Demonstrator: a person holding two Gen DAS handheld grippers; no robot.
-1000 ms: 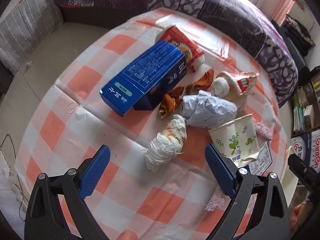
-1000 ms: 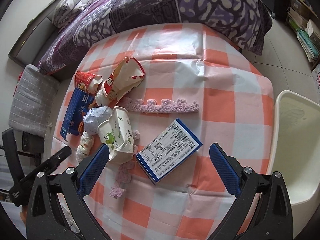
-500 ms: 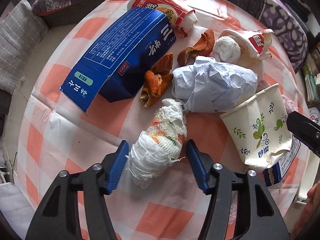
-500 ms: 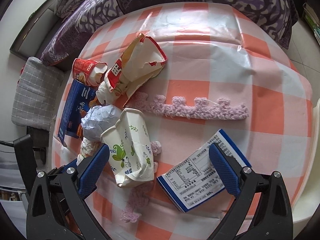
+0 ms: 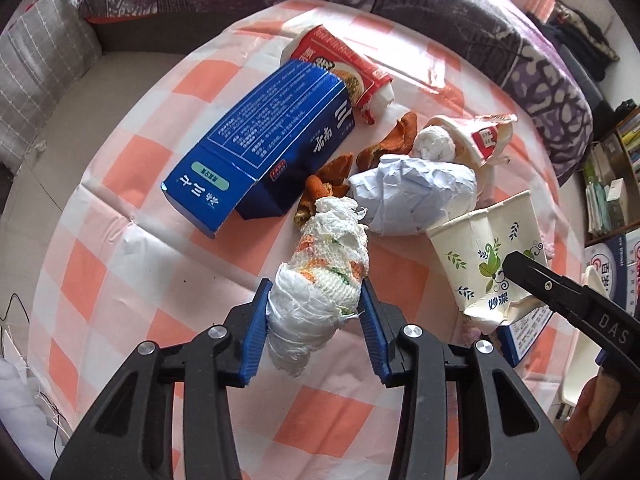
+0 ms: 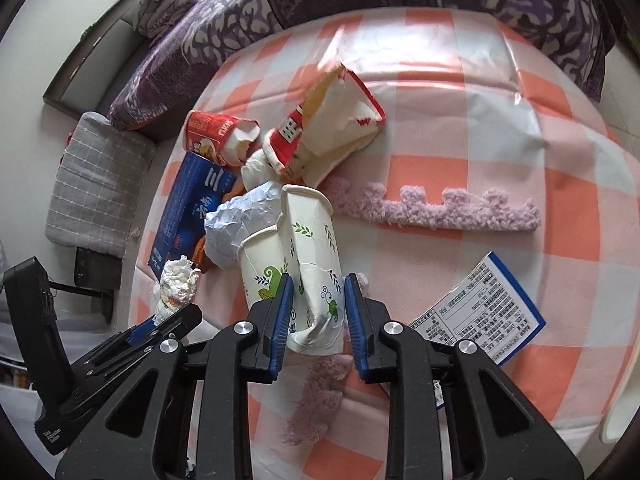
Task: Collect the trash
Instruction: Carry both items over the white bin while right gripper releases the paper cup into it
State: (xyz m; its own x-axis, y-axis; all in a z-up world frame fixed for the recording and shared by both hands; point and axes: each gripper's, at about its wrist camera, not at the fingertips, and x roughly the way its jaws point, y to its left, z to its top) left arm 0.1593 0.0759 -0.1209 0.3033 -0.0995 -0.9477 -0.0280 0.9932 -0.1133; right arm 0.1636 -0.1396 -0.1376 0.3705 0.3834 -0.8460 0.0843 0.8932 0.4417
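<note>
Trash lies heaped on a round table with an orange-and-white checked cloth (image 5: 132, 252). My left gripper (image 5: 316, 312) has its jaws closing on a stained white tissue wad (image 5: 324, 276), and both blue pads press its sides. That wad (image 6: 176, 284) shows at the left of the right wrist view. My right gripper (image 6: 316, 304) has its jaws closing on a crushed paper cup with green leaf print (image 6: 312, 256), pads squeezing its base. The same cup (image 5: 492, 260) appears at the right in the left wrist view, with one of the right gripper's fingers (image 5: 560, 292) on it.
Still on the cloth: a blue carton (image 5: 260, 148), a red snack packet (image 5: 344, 64), orange peel (image 5: 328, 184), crumpled white paper (image 5: 416, 192), a red-and-white paper bag (image 6: 340, 128), a lilac fuzzy strip (image 6: 436, 212) and a blue-edged leaflet (image 6: 484, 308). A purple patterned sofa (image 6: 360, 0) lies beyond.
Both grippers came down toward the pile and went from wide open to closed: the left around the tissue wad, the right around the paper cup.
</note>
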